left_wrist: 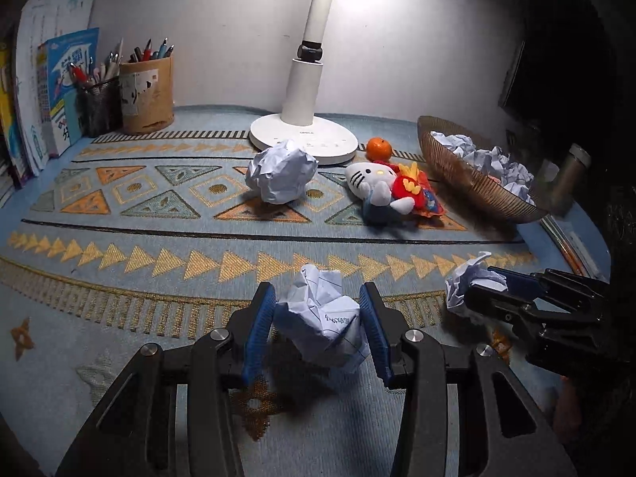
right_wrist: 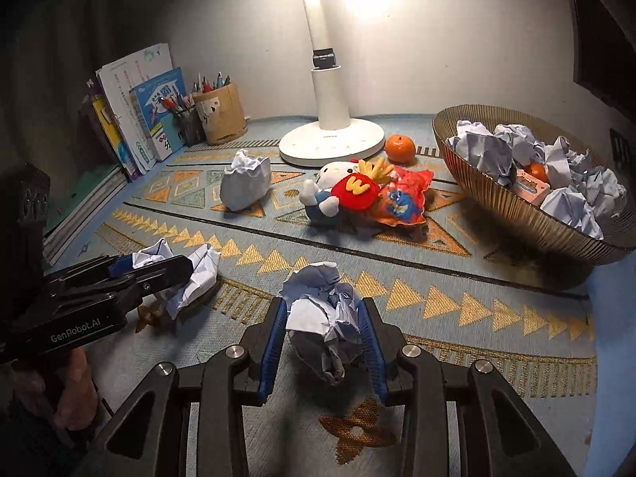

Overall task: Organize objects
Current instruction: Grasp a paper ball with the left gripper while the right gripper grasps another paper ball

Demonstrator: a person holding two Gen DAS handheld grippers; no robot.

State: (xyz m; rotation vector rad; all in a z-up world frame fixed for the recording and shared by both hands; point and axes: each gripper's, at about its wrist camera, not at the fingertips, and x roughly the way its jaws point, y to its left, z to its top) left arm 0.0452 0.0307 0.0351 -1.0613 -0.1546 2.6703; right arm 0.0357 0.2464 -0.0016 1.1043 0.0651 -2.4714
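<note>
My left gripper (left_wrist: pixel 318 318) is shut on a crumpled paper ball (left_wrist: pixel 324 324) held just above the patterned cloth; it also shows in the right wrist view (right_wrist: pixel 187 278). My right gripper (right_wrist: pixel 324 326) is shut on a second paper ball (right_wrist: pixel 322 318), also seen in the left wrist view (left_wrist: pixel 467 286). A third paper ball (left_wrist: pixel 282 175) lies loose on the cloth near the lamp base. A brown ribbed bowl (right_wrist: pixel 516 206) at the right holds several paper balls.
A white desk lamp (left_wrist: pixel 304 135) stands at the back. A tangerine (left_wrist: pixel 378 149) and a Hello Kitty plush with red toys (left_wrist: pixel 391 190) lie between lamp and bowl. Pen holders (left_wrist: pixel 147 95) and books (left_wrist: pixel 59 91) stand back left. A dark bottle (left_wrist: pixel 568 179) stands behind the bowl.
</note>
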